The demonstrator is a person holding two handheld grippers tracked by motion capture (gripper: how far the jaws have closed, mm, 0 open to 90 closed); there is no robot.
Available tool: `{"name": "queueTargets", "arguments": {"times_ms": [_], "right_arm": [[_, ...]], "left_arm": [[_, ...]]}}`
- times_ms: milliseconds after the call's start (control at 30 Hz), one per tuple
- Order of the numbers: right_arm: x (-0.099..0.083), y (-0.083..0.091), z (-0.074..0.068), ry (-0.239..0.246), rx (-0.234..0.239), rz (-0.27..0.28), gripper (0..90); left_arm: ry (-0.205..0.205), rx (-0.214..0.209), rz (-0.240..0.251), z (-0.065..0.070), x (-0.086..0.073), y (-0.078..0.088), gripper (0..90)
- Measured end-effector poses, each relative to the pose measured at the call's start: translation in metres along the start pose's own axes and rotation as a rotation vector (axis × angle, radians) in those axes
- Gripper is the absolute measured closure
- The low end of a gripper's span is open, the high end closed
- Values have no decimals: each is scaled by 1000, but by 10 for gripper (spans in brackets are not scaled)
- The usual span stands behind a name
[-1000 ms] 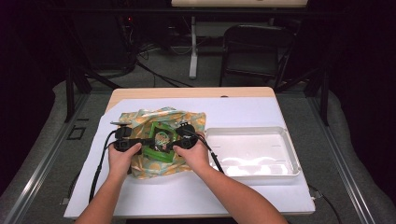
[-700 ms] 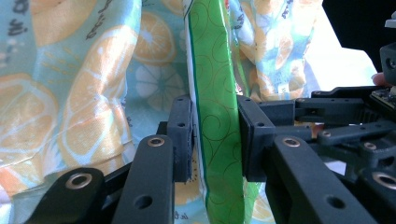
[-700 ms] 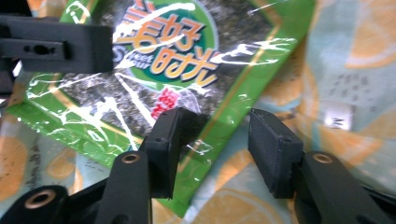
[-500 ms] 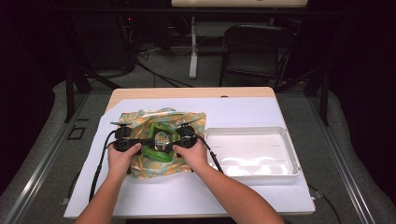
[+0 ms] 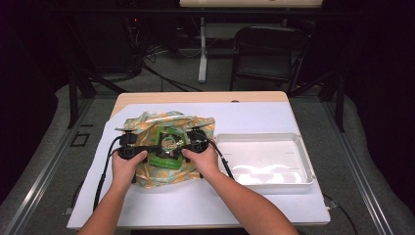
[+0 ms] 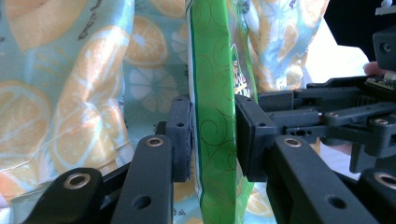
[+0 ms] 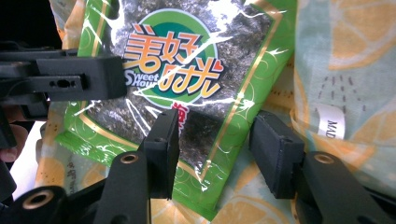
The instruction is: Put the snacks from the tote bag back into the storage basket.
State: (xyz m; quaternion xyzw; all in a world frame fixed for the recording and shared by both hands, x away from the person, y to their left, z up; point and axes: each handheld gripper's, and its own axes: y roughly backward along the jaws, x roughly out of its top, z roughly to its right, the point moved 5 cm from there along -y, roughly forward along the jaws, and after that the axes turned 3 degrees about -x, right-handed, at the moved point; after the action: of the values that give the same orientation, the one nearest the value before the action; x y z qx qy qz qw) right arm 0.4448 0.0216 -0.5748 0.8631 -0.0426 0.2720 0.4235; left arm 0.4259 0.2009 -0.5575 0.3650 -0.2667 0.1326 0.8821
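Note:
A green seaweed snack packet (image 5: pixel 169 147) lies on an orange-slice print cloth bag (image 5: pixel 147 122) at the table's middle. My left gripper (image 5: pixel 149 149) comes at it from the left. In the left gripper view it (image 6: pixel 215 135) is shut on the packet's edge (image 6: pixel 215 70), both pads pressing the foil. My right gripper (image 5: pixel 185 147) comes from the right. Its jaws (image 7: pixel 217 144) have just opened wider, then closed a little, and stand open around the packet's lower corner (image 7: pixel 205 154) without pressing it. The left gripper's finger (image 7: pixel 79 79) shows at that view's left, on the packet (image 7: pixel 177 60).
A white plastic tray (image 5: pixel 264 156) stands right of the bag, on the white sheet (image 5: pixel 195 205) that covers the table. Cables trail from both grippers toward the near edge. A dark chair (image 5: pixel 274 54) stands beyond the table's far side.

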Motion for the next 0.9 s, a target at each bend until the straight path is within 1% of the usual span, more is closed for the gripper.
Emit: {"name": "queueTargets", "arguments": {"times_ms": [33, 67, 133, 167, 200, 233, 267, 333, 367, 467, 533, 633, 733, 767, 800, 867, 900], "right_arm": [[1, 1, 0, 3, -2, 3, 532], [1, 0, -1, -6, -3, 22, 533], [2, 2, 0, 17, -9, 13, 535], [3, 1, -1, 17, -12, 25, 535], [3, 2, -1, 22, -14, 29, 535], [3, 2, -1, 22, -14, 29, 535], [4, 2, -1, 35, -21, 38, 536], [4, 3, -2, 51, -29, 38, 536], [4, 3, -2, 51, -29, 38, 536], [6, 4, -4, 59, -24, 45, 538], [7, 5, -5, 62, -18, 51, 539], [7, 6, -6, 72, -22, 58, 542], [5, 9, -8, 111, -44, 58, 541], [5, 9, -8, 111, -44, 58, 541], [5, 13, -9, 138, -62, 66, 538], [6, 17, -11, 163, -79, 78, 539], [6, 19, -12, 178, -88, 97, 575]], "left_arm": [[-1, -1, -3, 1, 0, 0, 698], [-1, -1, -3, 1, 0, 0, 698], [-6, -2, -7, 3, -1, 1, 698], [-6, -2, -7, 3, -1, 1, 698], [-8, -2, -20, 4, -3, 2, 698], [-8, -2, -20, 4, -3, 2, 698], [-16, -2, -31, 5, -4, 2, 697], [-22, 1, -34, 5, -5, 2, 697], [-22, 1, -34, 5, -5, 2, 698], [-16, -4, -44, 4, -8, 4, 708], [-1, -24, -31, 3, -7, 6, 727], [5, -27, -26, 4, -7, 8, 732], [10, -34, -21, 5, -7, 8, 734], [10, -34, -21, 5, -7, 8, 734], [17, -35, -18, 5, -7, 8, 735], [16, -30, -19, 4, -7, 9, 737], [16, -30, -19, 4, -7, 9, 737]]}}
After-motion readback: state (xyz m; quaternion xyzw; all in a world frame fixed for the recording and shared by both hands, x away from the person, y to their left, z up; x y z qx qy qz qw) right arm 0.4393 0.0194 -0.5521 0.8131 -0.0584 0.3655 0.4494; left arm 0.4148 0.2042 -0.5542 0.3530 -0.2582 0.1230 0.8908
